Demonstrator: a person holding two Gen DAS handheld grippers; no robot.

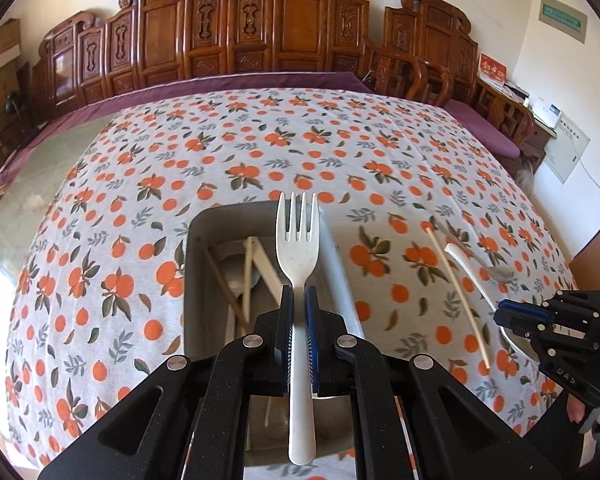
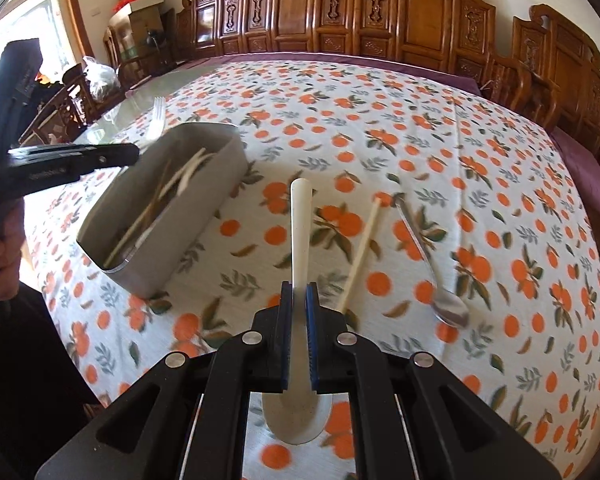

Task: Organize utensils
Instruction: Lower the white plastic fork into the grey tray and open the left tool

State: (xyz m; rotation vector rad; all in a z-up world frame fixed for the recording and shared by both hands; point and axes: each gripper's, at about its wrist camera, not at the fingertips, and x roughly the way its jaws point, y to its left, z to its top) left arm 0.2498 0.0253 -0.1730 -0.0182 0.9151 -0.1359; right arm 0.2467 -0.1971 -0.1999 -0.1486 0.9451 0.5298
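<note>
a: carved wooden screens behind the bench (image 1: 260, 152), fork (image 1: 298, 240) pinched in the left gripper (image 1: 299, 300) jaws above the grey box (image 1: 196, 240)

b: light, stiff, slick plastic; right gripper (image 2: 299, 300) jaws pinch the white spoon (image 2: 300, 232) mid-handle

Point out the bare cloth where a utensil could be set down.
Free: the cloth beyond the bin, out to the purple edge, and the cloth right of the metal spoon. Crowded: the strip with the chopstick and that spoon.
</note>
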